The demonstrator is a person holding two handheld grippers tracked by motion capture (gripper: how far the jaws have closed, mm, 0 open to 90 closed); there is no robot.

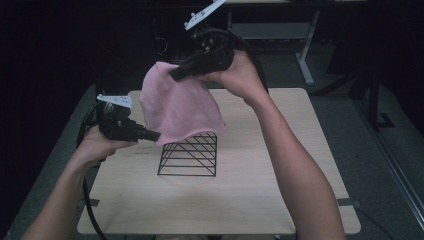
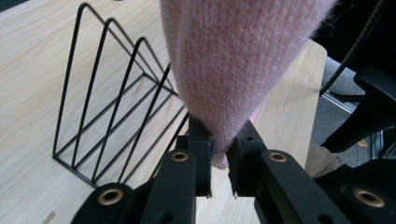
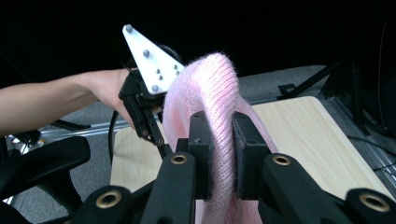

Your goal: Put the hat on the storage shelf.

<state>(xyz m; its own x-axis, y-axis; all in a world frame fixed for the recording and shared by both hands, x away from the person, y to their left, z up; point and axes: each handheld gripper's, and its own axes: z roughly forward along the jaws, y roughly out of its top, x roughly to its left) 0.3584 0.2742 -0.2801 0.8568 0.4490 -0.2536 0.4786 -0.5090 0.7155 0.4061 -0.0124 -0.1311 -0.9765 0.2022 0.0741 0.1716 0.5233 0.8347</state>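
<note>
A pink knitted cloth (image 1: 175, 105) hangs in the air between my two grippers, above a black wire rack (image 1: 189, 155) that stands on the wooden table (image 1: 260, 190). My left gripper (image 1: 156, 135) is shut on the cloth's lower left edge; in the left gripper view its jaws (image 2: 219, 156) pinch a narrow tip of the cloth (image 2: 233, 60), with the rack (image 2: 112, 107) to the left. My right gripper (image 1: 175, 74) holds the cloth's top, higher and farther back. Seen in the right gripper view, this gripper (image 3: 219, 140) is shut on a thick fold of the cloth (image 3: 210, 88).
The rack's triangular wires stand upright near the table's middle, just under the hanging cloth. A black chair base (image 2: 369, 112) sits on the grey floor beside the table. Another desk's leg (image 1: 305, 55) stands behind the table.
</note>
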